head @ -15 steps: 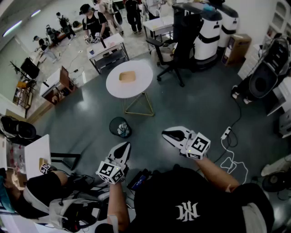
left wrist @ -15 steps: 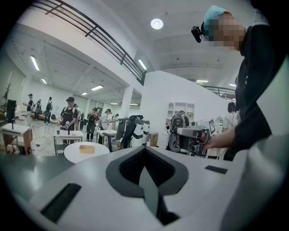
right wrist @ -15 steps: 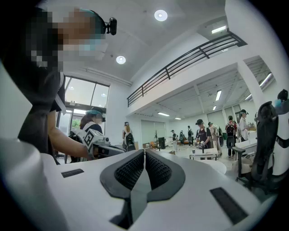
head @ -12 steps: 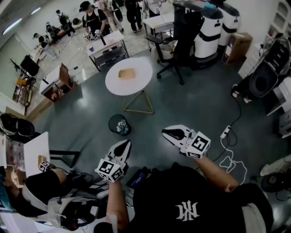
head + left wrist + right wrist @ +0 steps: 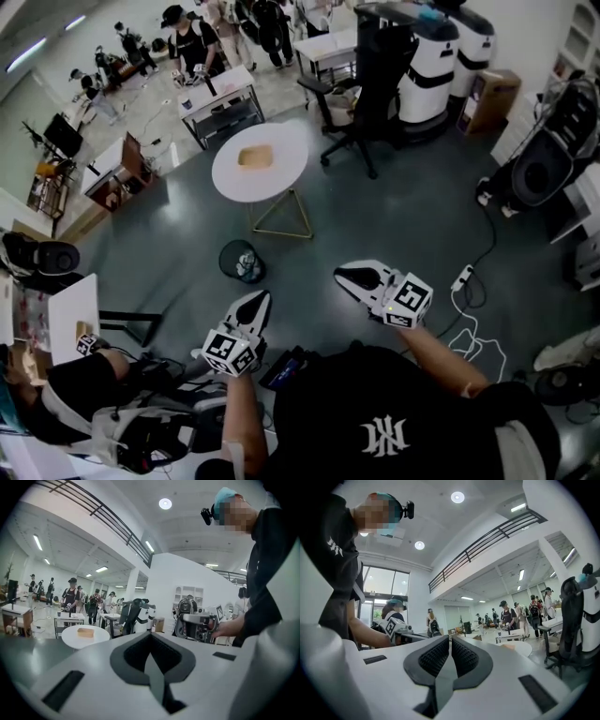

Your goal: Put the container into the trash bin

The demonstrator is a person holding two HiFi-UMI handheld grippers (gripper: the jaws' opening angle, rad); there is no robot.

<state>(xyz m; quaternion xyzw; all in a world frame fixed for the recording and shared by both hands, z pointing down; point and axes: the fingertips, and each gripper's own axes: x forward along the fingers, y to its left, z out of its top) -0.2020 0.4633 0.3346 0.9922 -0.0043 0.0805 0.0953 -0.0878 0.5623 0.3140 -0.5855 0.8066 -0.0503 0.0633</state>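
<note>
A brown container (image 5: 255, 157) lies on the round white table (image 5: 281, 178), far ahead of both grippers. A black mesh trash bin (image 5: 242, 261) stands on the floor just in front of the table. My left gripper (image 5: 260, 299) is shut and empty, held in the air short of the bin. Level with it on the right, my right gripper (image 5: 343, 275) is also shut with nothing in it. In the left gripper view, the container (image 5: 86, 632) and table (image 5: 70, 639) show far off beyond the closed left gripper (image 5: 150, 635). The right gripper (image 5: 450, 639) sees the table (image 5: 520, 648) at its right.
A black office chair (image 5: 361, 112) stands right of the table. White machines (image 5: 431, 66) and a cardboard box (image 5: 492, 98) lie beyond. Cables and a power strip (image 5: 466, 277) trail on the floor at right. A seated person (image 5: 84, 403) and a small white table (image 5: 70, 314) are at left. Several people stand at benches farther back.
The table and trash bin have slid slightly left in the head view. Both grippers keep the same place and stay shut.
</note>
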